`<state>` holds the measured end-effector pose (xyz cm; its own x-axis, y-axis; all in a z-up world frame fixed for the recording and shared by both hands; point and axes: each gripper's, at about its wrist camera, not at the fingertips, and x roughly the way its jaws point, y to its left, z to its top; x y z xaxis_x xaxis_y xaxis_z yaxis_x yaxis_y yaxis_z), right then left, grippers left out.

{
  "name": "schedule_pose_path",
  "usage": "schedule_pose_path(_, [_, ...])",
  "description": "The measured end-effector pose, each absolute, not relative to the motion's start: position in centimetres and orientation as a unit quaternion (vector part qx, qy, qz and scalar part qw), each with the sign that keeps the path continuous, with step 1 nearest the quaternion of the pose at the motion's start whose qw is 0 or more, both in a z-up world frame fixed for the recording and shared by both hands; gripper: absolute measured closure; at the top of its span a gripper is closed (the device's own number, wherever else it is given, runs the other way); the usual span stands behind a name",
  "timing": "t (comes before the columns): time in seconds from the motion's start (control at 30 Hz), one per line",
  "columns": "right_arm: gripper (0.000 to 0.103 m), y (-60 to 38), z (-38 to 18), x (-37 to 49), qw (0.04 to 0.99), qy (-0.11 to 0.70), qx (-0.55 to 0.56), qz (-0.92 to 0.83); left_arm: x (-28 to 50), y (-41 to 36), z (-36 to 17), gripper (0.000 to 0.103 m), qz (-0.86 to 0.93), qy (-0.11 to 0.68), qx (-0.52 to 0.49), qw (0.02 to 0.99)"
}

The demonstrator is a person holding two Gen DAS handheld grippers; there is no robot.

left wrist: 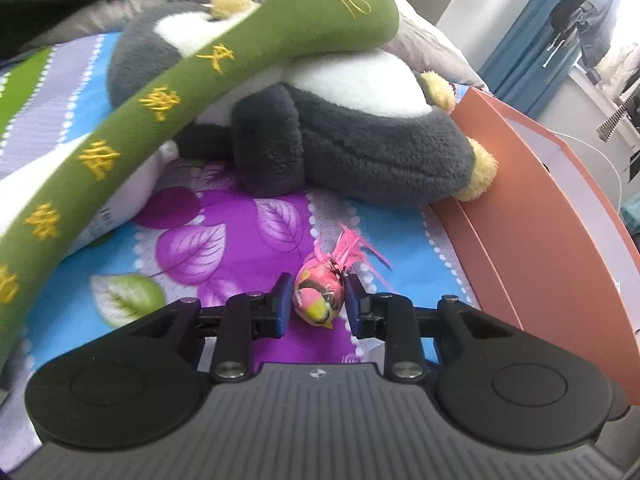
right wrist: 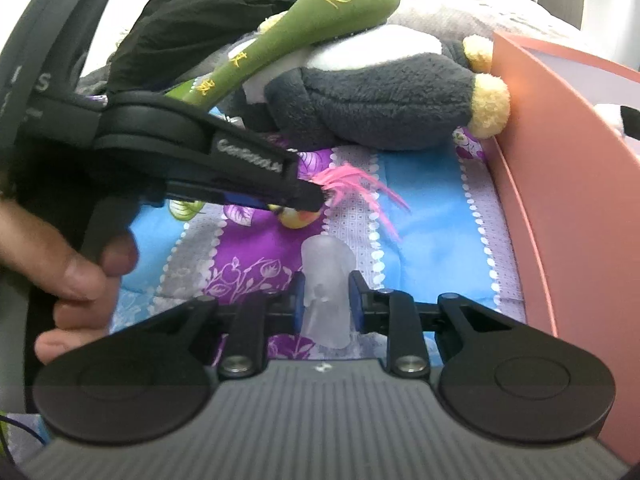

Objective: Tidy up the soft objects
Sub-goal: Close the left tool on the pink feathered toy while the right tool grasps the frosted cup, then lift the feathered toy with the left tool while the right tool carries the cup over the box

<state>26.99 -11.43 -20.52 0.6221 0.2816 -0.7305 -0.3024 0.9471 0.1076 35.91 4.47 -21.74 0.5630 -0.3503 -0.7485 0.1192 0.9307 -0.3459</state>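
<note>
A small pink and yellow toy bird with pink feathers lies on the flowered bedsheet. My left gripper has its jaws around the bird, close to both sides. In the right wrist view the left gripper covers most of the bird. My right gripper is shut on a frosted translucent soft figure. A grey and white plush penguin lies behind, with a green plush stick bearing yellow characters resting over it.
An orange box stands open on the right, against the penguin's yellow foot; it also shows in the right wrist view. A grey blanket and black cloth lie behind. A hand holds the left gripper.
</note>
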Motion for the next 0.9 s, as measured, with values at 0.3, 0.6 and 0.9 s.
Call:
schedule_pose_path(0.3, [0.077, -12.9, -18.3, 25.7, 0.901, 0.404, 0.004, 0.155, 32.4, 4.7, -19.0, 0.071, -0.094, 0.445, -0.096, 0.885])
schedule_pose_path(0.6, [0.077, -13.9, -16.5, 23.0, 0.900, 0.407, 0.010, 0.159, 28.1, 4.8, -16.3, 0.071, -0.078, 0.433, -0.121, 0.890])
schedule_pose_path(0.9, [0.077, -14.5, -14.3, 20.5, 0.899, 0.408, 0.014, 0.160, 24.6, 5.6, -13.2, 0.071, -0.063, 0.419, -0.140, 0.895])
